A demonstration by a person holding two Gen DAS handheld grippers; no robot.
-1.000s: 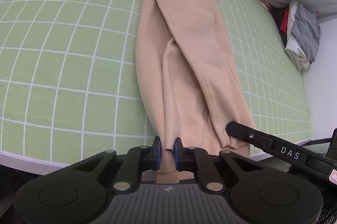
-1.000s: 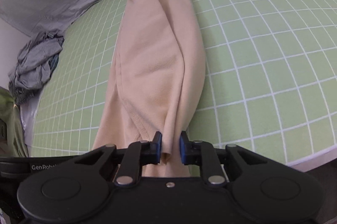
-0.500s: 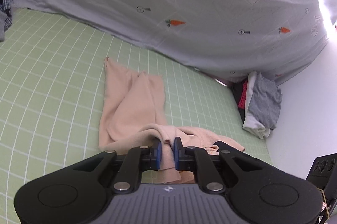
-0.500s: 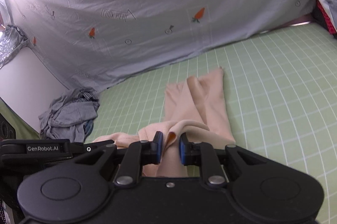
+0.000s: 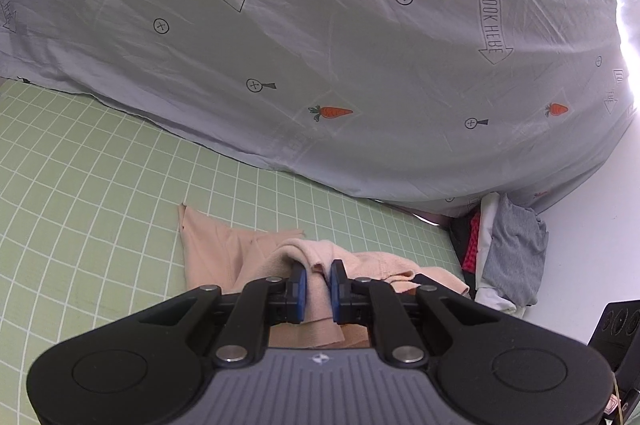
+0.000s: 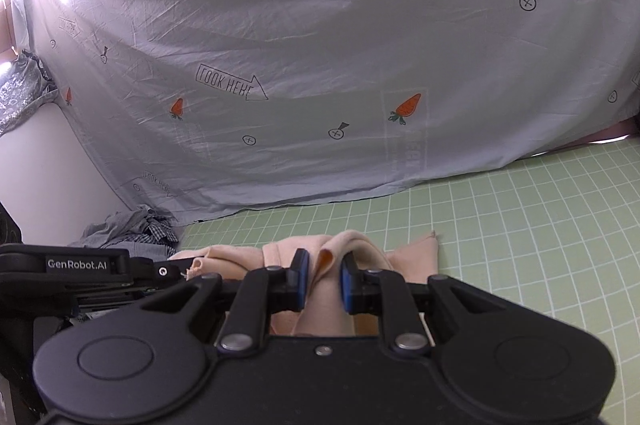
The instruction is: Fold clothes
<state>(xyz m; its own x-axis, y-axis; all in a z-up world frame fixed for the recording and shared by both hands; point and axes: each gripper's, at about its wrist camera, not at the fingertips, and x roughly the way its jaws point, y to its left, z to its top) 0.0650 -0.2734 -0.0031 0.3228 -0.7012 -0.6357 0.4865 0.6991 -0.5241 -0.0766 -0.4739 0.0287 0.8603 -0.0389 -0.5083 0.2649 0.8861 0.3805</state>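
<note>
I count one beige garment [image 5: 224,257], and both my grippers have hold of it. My left gripper [image 5: 318,283] is pinched narrow on a bunched fold of it, the blue pads [image 5: 300,285] pressing cloth from both sides. My right gripper [image 6: 323,277] is closed on another fold, with a slightly wider gap and a loop of cloth standing up between its pads [image 6: 347,281]. The rest of the garment lies on the green gridded mat [image 5: 80,205], just beyond the fingers, reaching toward 12 o'clock.

Behind the mat hangs one grey printed sheet [image 5: 360,65]. In the left view I count four orange carrots on it and two full arrows reading "LOOK HERE", upside down; in the right view two arrows read "LOOK HERE" upright, and a third at 9 o'clock is too creased to read fully. There are two clothes piles: one of grey, white and red items [image 5: 504,257] at 3 o'clock in the left view, and a grey checked heap [image 6: 128,229] at 9 o'clock in the right view. My other gripper's body at 9 o'clock in the right view reads "GenRobot.AI" [image 6: 76,263].

A second ago the garment lay stretched long across the mat; now its near end is carried over onto its far part, and both cameras tilt up at the sheet.
</note>
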